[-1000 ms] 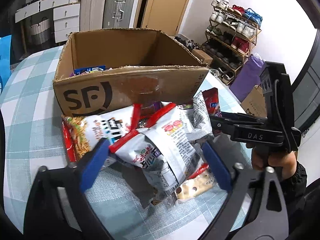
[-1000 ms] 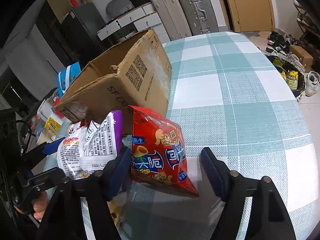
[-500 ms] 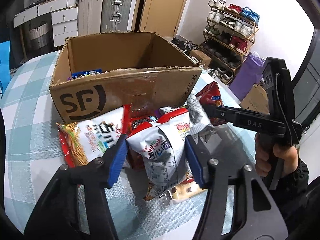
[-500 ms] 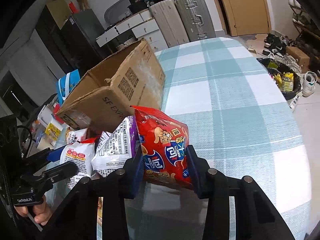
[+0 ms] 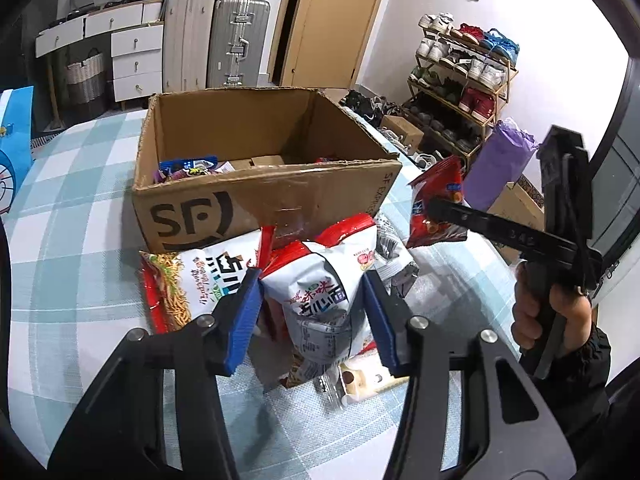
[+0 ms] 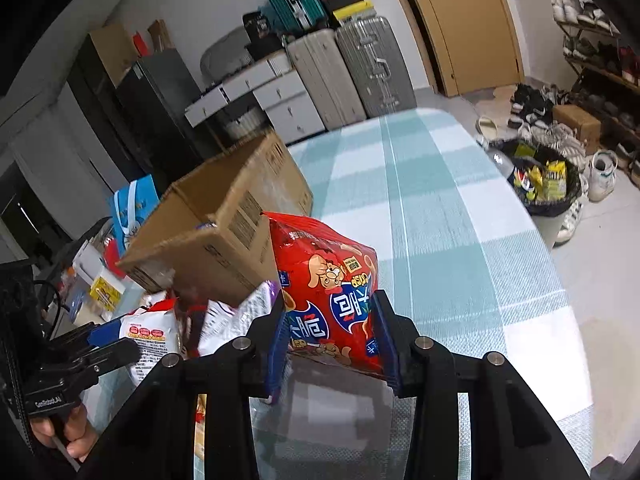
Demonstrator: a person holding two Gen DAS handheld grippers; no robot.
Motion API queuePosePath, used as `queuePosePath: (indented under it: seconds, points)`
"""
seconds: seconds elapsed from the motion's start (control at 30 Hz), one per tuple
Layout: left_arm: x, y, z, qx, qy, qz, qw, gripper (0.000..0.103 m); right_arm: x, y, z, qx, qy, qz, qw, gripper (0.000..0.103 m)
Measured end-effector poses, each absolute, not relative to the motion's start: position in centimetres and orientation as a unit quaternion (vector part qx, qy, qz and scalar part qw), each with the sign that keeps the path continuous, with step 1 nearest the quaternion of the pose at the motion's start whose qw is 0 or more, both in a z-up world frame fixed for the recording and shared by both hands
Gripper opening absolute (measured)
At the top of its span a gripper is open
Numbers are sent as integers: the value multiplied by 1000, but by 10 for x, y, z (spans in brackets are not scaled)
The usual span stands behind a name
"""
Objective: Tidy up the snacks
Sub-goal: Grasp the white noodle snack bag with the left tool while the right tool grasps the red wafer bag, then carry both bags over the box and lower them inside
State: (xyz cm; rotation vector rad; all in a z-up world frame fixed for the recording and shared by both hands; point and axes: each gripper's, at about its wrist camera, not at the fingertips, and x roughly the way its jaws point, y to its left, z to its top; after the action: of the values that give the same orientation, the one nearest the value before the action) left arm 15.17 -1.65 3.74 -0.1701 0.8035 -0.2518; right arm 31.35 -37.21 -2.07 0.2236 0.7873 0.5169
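Note:
An open cardboard box (image 5: 260,200) marked SF stands on the checked tablecloth (image 5: 72,240), with a few packets in its left corner. In front of it lies a heap of snack bags. My left gripper (image 5: 312,312) is closing, and its blue pads press both sides of a white-and-red snack bag (image 5: 320,292) on top of the heap. A noodle bag (image 5: 188,284) lies to its left. My right gripper (image 6: 332,336) is shut on a red snack bag (image 6: 324,280), held up beside the box (image 6: 224,248). That red bag (image 5: 436,208) also shows right of the box.
A small biscuit packet (image 5: 368,380) lies under the heap. The tablecloth (image 6: 440,240) stretches away to the right of the box. Past the table edge stand a full waste bin (image 6: 548,188), a shoe rack (image 5: 460,80), a purple bag (image 5: 500,168) and suitcases (image 5: 236,40).
Both grippers have closed from wide open onto their bags. The right one has lifted the red bag off the table, and the left one has risen a little with the white bag.

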Motion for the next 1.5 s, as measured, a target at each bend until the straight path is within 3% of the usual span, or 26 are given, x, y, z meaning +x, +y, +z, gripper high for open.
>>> queuePosePath:
  seconds: [0.2, 0.4, 0.9, 1.0, 1.13, 1.5]
  points:
    - [150, -15, 34, -77, 393, -104, 911, 52, 303, -366, -5, 102, 358, 270, 888, 39]
    - [151, -26, 29, -43, 408, -91, 907, 77, 299, -361, -1, 104, 354, 275, 888, 40]
    - [166, -74, 2, 35, 452, -107, 885, 83, 296, -359, 4, 105, 352, 285, 886, 40]
    - [168, -78, -4, 29, 457, -121, 881, 81, 296, -359, 3, 106, 353, 285, 885, 40]
    - [163, -71, -3, 2, 446, -136, 885, 57, 296, -359, 3, 106, 353, 285, 885, 40]
    - [133, -39, 30, -36, 389, -128, 912, 55, 290, -357, 9, 108, 339, 301, 885, 40]
